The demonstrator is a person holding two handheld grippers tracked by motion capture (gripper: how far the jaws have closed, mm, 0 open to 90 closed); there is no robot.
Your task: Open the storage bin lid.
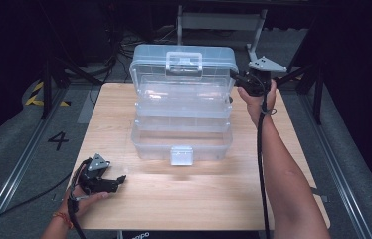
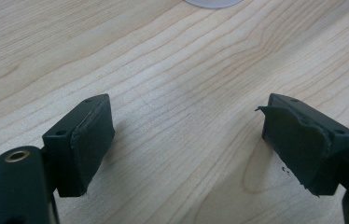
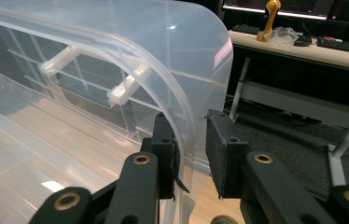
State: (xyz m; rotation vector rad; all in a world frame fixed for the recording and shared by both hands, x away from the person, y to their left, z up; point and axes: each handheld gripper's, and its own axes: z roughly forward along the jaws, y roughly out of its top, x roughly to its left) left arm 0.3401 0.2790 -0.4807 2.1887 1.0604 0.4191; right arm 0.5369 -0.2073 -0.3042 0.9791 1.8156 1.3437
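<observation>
A clear plastic toolbox (image 1: 181,144) stands in the middle of the wooden table (image 1: 199,194). Its lid (image 1: 183,62) is raised upright at the back, and its tiered trays (image 1: 181,107) are spread open. My right gripper (image 1: 238,79) is at the lid's right edge. In the right gripper view the gripper (image 3: 191,154) has one jaw inside and one outside the lid (image 3: 163,42), shut on its rim. My left gripper (image 1: 119,181) lies low near the table's front left corner, away from the box. It (image 2: 186,140) is open over bare wood (image 2: 163,56).
The box's white front latch (image 1: 181,155) faces me. Dark floor with rails surrounds the table, and a "4" marking (image 1: 58,140) lies to the left. A metal frame (image 1: 221,22) stands behind the table. A desk with keyboards (image 3: 303,42) sits beyond the lid.
</observation>
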